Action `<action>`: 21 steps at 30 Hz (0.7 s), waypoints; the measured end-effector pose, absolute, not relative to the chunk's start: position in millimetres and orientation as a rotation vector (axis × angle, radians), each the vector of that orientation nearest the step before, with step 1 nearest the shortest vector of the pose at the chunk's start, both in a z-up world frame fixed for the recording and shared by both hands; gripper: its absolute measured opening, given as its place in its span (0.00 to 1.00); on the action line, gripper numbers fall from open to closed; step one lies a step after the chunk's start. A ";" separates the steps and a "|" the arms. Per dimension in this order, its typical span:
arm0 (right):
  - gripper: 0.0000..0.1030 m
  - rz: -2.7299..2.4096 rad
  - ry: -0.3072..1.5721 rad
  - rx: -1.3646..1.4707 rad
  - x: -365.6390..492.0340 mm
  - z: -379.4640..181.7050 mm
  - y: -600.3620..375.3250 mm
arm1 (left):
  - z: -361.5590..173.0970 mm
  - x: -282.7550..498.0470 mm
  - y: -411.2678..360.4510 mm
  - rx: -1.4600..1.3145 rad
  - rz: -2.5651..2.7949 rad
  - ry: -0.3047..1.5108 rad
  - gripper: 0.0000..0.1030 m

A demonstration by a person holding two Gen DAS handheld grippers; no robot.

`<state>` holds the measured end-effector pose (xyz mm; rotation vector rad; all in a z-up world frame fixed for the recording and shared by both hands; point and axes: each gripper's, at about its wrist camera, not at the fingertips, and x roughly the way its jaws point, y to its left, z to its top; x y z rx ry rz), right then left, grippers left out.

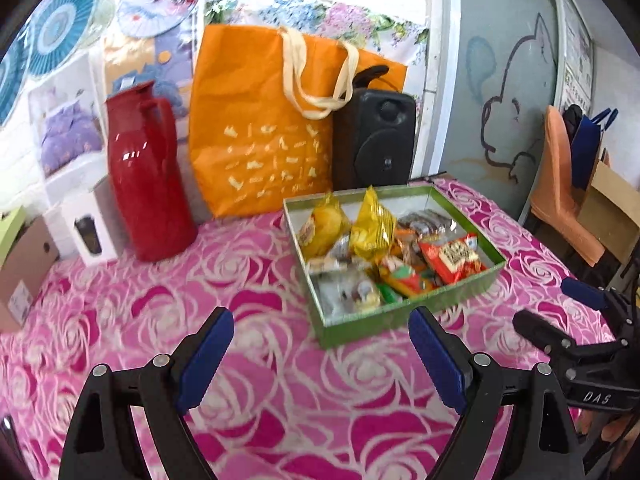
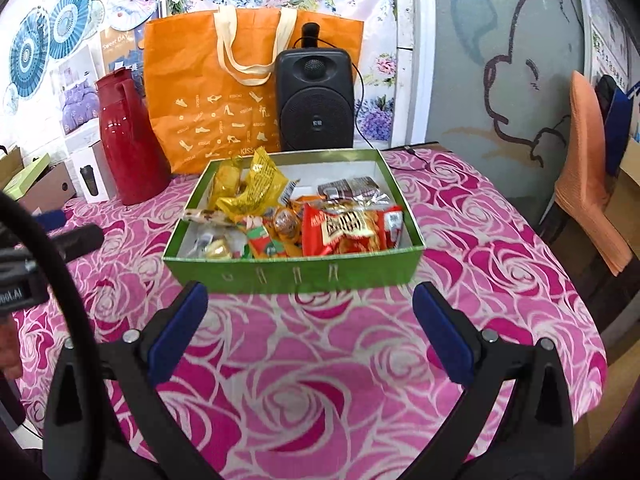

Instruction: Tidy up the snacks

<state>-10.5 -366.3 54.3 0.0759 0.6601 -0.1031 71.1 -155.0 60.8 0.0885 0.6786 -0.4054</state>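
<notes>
The shallow green cardboard box (image 2: 294,270) heaped with foil-wrapped snacks (image 2: 352,228) lies dead ahead of the empty, wide-spread right gripper (image 2: 310,322), long side across its jaws, but ahead-right of the equally wide, empty left gripper (image 1: 322,354), so I judge the right nearer.

Near half of tabletop (image 2: 320,380) bare, open passage to green box (image 2: 296,272). Along far edge, red jug (image 2: 128,148), orange bag (image 2: 208,92), black speaker (image 2: 316,100) block way behind box. Right edge free.
</notes>
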 end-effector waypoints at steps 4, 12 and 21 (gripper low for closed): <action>0.99 -0.116 0.677 0.087 -21.0 47.0 -365.9 | 41.8 54.2 -153.9 0.102 -0.406 0.725 0.89; 0.99 -0.151 0.697 0.097 -28.5 39.0 -364.1 | 31.9 42.7 -152.2 0.103 -0.385 0.746 0.89; 0.99 -0.150 0.710 0.086 -27.0 36.9 -359.5 | 28.0 42.9 -146.8 0.101 -0.369 0.759 0.89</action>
